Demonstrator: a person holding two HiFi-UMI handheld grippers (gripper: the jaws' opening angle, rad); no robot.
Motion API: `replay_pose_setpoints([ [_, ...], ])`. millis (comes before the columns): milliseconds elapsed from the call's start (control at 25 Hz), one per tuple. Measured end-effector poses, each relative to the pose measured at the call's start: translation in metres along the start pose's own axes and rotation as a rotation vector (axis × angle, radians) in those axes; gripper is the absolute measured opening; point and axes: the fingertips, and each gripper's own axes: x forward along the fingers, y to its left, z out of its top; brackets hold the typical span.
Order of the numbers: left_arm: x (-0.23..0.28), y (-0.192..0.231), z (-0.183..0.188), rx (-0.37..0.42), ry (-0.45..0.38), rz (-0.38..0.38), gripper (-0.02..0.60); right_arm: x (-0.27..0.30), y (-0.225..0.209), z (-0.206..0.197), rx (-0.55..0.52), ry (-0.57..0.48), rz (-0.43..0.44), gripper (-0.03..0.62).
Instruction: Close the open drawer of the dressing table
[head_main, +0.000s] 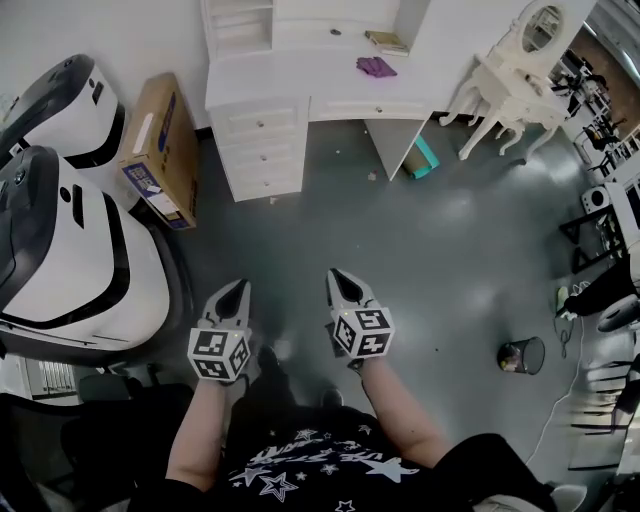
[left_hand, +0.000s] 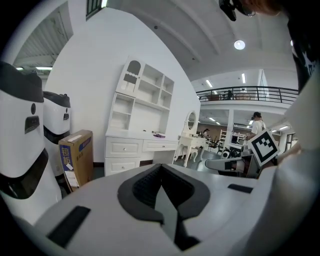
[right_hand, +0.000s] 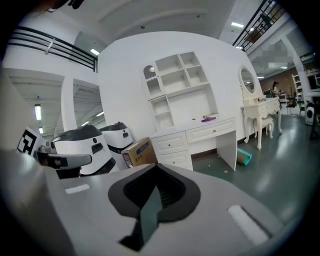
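While both grippers point ahead over the grey floor (head_main: 420, 250), neither carries anything: L gripper (head_main: 238, 288) fingers pressed together, R gripper (head_main: 340, 276) same, nothing pinched. Marker cubes (head_main: 220, 352) show black square codes only, no text. Person's dark top (head_main: 320, 460) has white stars + some script, too blurred to read.

Mid-floor, right: small dark bin (head_main: 522, 355). Left side: two white-and-black pod machines (head_main: 70, 250), then a cardboard box (head_main: 160, 150) just left of the table. It has blue print + a white label, not legible.

Far: white dressing table (head_main: 250, 85) against the wall, well apart from the fingers, straight ahead. Its long axis runs left-right and the drawer fronts face the person, so a closing push would go near to far. Drawer stack (head_main: 262, 150) lines up w/ L gripper, wide drawer (head_main: 372, 107) under the tabletop w/ R gripper; both hands abt equally far off. Every front looks flush from here. That fits a drawer pushed home, or a gap too slight to see at this range. Purple item (head_main: 376, 67) on tabletop. Ornate mirrored table (head_main: 510, 70) far right.
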Motion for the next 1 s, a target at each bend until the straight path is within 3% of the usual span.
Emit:
replay_pose_setpoints([
  [440,-0.076,-0.115,-0.008,0.009,-0.102,0.044,0.009,-0.113,-0.001,0.007,-0.043,-0.031,0.106,0.002],
  [840,-0.108,-0.154,-0.022,0.010,-0.111,0.077,0.009,-0.165,-0.011,-0.005,-0.066,-0.026,0.127,0.002],
  [1000,-0.112,-0.170,-0.020,0.029,-0.120,0.058,0.009,-0.172,-0.014,-0.010,-0.078,-0.021,0.123,0.002],
])
